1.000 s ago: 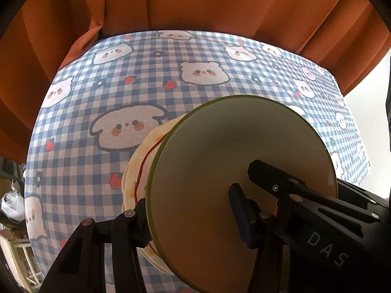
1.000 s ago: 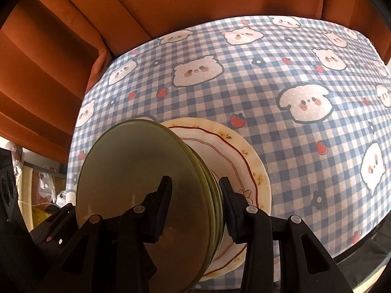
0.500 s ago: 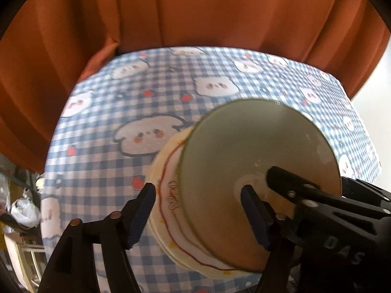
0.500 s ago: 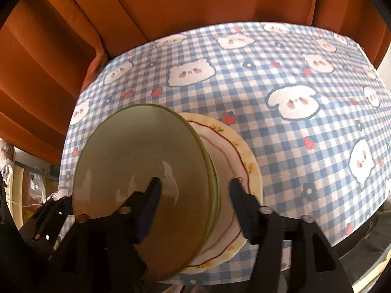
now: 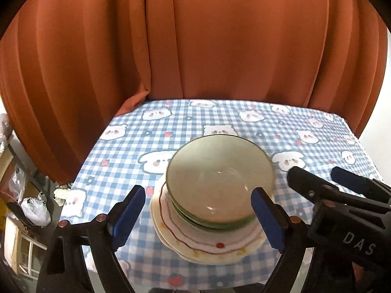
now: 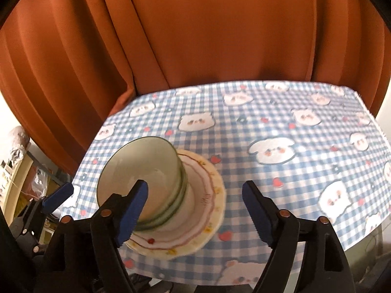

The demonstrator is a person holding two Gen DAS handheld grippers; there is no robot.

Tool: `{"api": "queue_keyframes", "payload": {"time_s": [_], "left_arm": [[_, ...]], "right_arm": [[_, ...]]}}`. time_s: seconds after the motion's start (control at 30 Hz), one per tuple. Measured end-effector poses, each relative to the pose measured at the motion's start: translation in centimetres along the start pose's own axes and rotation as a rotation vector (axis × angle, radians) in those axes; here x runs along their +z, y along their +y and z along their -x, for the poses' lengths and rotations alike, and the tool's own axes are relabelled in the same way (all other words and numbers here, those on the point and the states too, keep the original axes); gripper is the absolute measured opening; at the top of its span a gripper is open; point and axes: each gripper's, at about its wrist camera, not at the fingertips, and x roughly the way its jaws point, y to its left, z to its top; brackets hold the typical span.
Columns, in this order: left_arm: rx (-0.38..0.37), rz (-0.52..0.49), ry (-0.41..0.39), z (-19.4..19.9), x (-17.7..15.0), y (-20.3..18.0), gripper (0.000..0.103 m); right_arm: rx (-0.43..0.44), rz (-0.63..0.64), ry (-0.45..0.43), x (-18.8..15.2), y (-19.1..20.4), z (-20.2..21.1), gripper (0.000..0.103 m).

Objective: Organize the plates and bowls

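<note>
Both tools, left tool [image 5: 198, 216] and right tool [image 6: 195, 210], have let go, jaws opening, nothing gripped; green bowls [image 5: 217, 183] now sit stacked on plates [image 5: 207, 244] on worktop [image 5: 244, 127]. Stacking likely complete.

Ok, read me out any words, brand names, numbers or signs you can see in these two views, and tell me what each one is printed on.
"DAS": pale letters on the black body of the right gripper, at the lower right of the left wrist view.
The tablecloth, the stacked bowls and the plates beneath them carry only pictures and patterns, no lettering.
The cluttered items at the far left edges are too small and blurred to read.
</note>
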Motion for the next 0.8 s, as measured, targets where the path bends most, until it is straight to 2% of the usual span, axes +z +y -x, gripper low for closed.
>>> {"api": "queue_keyframes", "payload": {"time_s": [0.17,0.27,0.47,0.8], "left_arm": [[0.014,0.003,-0.049,2.0,-2.4,-2.7,0.094],[0.018,0.002,-0.072,3.0,-3.8,-4.4,0.096],[-0.005,0.02,-0.059,4.2,-6.4,-6.3,0.098],[-0.013,-0.028,-0.081,6.5,-8.9,-8.7,0.099]], "right_arm": [[-0.02,0.04,-0.058,-2.5,-2.7,3.1,0.086],[-0.056,0.056,-0.099,-4.1,-4.6,4.7,0.093],[-0.107,0.06,-0.155,-7.3,-7.9,7.2,0.096],[-0.132,0.008,-0.193,-11.0,-11.7,10.0,0.097]]}}
